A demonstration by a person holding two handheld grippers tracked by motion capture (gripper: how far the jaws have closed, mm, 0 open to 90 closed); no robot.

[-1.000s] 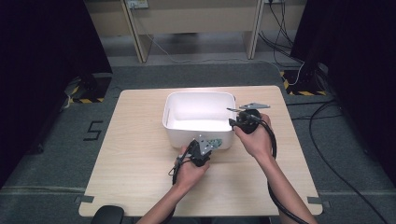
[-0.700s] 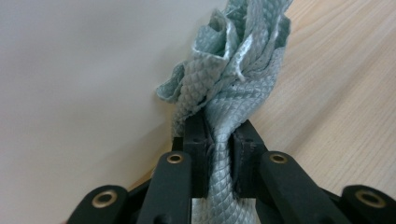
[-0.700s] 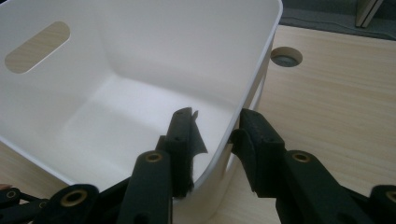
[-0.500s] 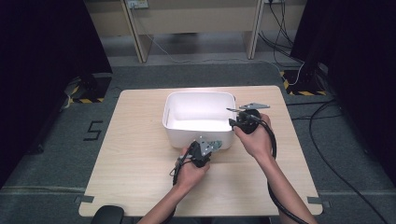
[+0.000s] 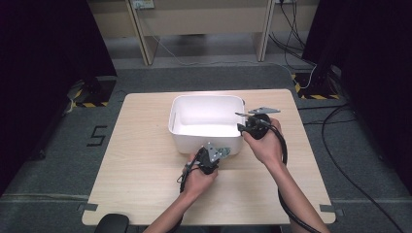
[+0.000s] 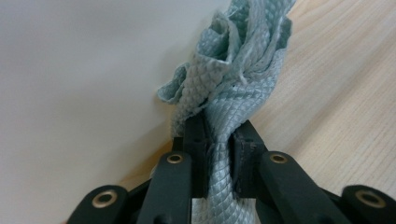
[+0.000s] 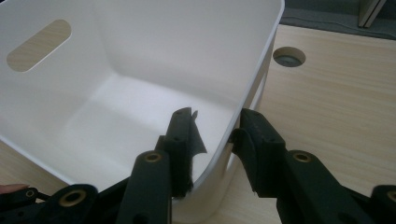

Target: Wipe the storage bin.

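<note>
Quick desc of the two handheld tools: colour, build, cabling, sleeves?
Both tools are black. Left tool: two black linkage jaws with brass-coloured pivot pins and flat pads. Right tool: same build. Each carries a grey three-cornered plate on top, and a black cable trails from each along the forearm. Forearms bare, no sleeves visible.

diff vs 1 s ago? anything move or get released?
Nothing visibly changed. The left tool is still shut on the grey-green cloth beside the white bin; the right tool still straddles the bin's wall at its corner. The bin has not shifted on the table.
</note>
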